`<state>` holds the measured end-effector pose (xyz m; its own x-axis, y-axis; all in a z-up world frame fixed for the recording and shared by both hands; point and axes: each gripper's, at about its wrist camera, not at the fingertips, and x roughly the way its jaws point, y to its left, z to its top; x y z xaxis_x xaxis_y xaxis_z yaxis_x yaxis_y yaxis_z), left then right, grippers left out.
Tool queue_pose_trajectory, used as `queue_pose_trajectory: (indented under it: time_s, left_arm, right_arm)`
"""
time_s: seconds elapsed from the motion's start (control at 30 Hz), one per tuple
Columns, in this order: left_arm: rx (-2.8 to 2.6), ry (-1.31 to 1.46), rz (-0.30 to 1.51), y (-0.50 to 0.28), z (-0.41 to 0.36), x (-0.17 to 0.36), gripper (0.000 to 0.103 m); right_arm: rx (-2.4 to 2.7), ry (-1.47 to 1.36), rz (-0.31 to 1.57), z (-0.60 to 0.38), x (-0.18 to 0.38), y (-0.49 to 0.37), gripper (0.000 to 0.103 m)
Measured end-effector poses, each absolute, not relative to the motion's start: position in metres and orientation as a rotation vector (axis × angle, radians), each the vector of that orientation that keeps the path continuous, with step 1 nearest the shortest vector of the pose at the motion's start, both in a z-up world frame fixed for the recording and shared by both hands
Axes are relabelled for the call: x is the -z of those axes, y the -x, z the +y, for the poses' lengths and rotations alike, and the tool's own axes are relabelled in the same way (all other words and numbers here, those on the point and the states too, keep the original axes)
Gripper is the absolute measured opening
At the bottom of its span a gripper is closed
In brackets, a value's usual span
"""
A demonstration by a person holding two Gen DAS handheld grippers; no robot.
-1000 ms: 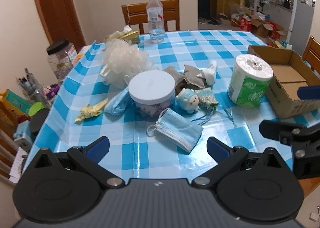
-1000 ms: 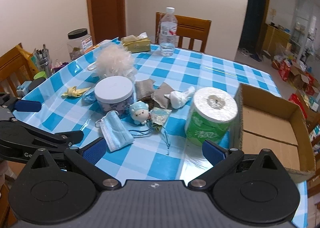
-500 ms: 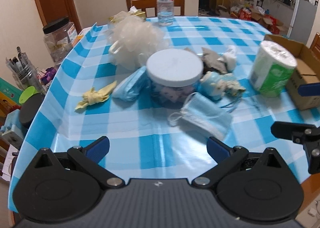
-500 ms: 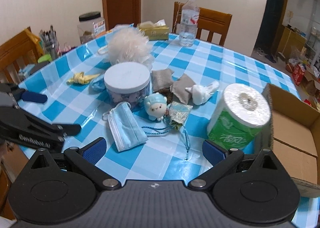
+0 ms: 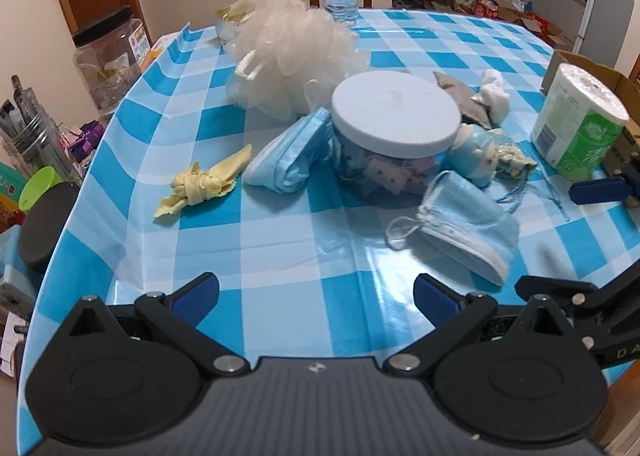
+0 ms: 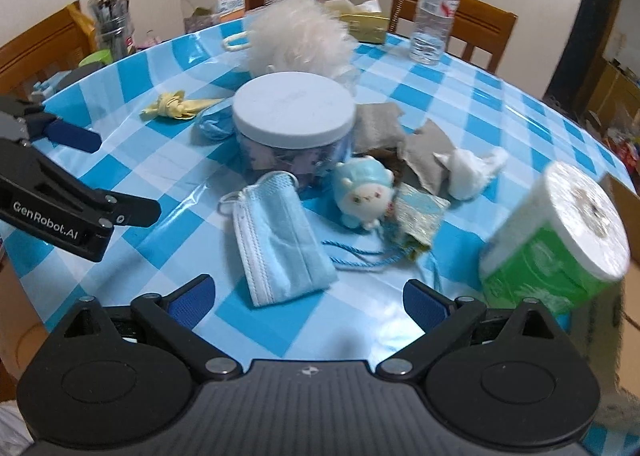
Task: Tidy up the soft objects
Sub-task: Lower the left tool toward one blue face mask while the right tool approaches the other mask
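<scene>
We hold both grippers low over the near edge of the glossy blue-and-white checked tablecloth [image 5: 280, 248]. Our left gripper [image 5: 316, 296] has its blue-padded jaws spread wide and empty, and our right gripper [image 6: 306, 296] likewise stands wide apart with nothing between its pads.

The soft things lie clustered mid-table around a round clear jar [image 6: 294, 128] with a flat, matte white lid. Closest to us is a pleated, pale blue face mask [image 6: 276, 244], folded flat, its white ear loop curling out at one end; it lies just ahead of the right gripper. A second folded blue mask [image 5: 288, 160] is tucked against the jar's far-left side. Beside that lies a knotted strip of thin yellow cloth [image 5: 200, 188]. Behind the jar puffs a frothy white mesh bath sponge [image 5: 288, 48] with a cord loop. To the jar's right sits a small rounded blue plush toy [image 6: 364, 192], touching a shimmery brocade pouch [image 6: 420, 216] with a blue drawstring. Farther back are crumpled grey cloths [image 6: 420, 152] and a bunched white sock [image 6: 472, 168]. A cylindrical toilet roll [image 6: 560, 240] in green wrapping stands at the right.
</scene>
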<state>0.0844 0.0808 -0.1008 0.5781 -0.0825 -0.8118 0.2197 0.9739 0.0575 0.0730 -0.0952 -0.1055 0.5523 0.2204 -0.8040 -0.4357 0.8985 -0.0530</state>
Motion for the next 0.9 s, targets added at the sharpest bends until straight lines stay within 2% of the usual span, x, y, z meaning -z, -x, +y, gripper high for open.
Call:
queue_pose_trajectory:
  time_s: [0.2,0.43,0.57,0.7,0.9]
  left_arm:
    - [0.201,-0.198,0.951,-0.103,0.091,0.106,0.102]
    - [0.238,-0.272,0.933,-0.133,0.095,0.105,0.102]
    - [0.259,-0.318,0.923,-0.150,0.092,0.107,0.102]
    - [0.276,-0.368,0.912,-0.165,0.088,0.110,0.096]
    - [0.314,-0.420,0.906,-0.187,0.083,0.115,0.084]
  right_arm:
    - [-0.418,0.287,0.928,-0.079,0.118,-0.092,0.088]
    - [-0.436,0.298,0.960,-0.068,0.129,-0.107,0.079]
    - [-0.433,0.289,0.979,-0.067,0.132,-0.110,0.063]
    - [-0.438,0.271,0.998,-0.069,0.131,-0.109,0.056]
    - [-0.444,0.252,1.024,-0.072,0.129,-0.104,0.056]
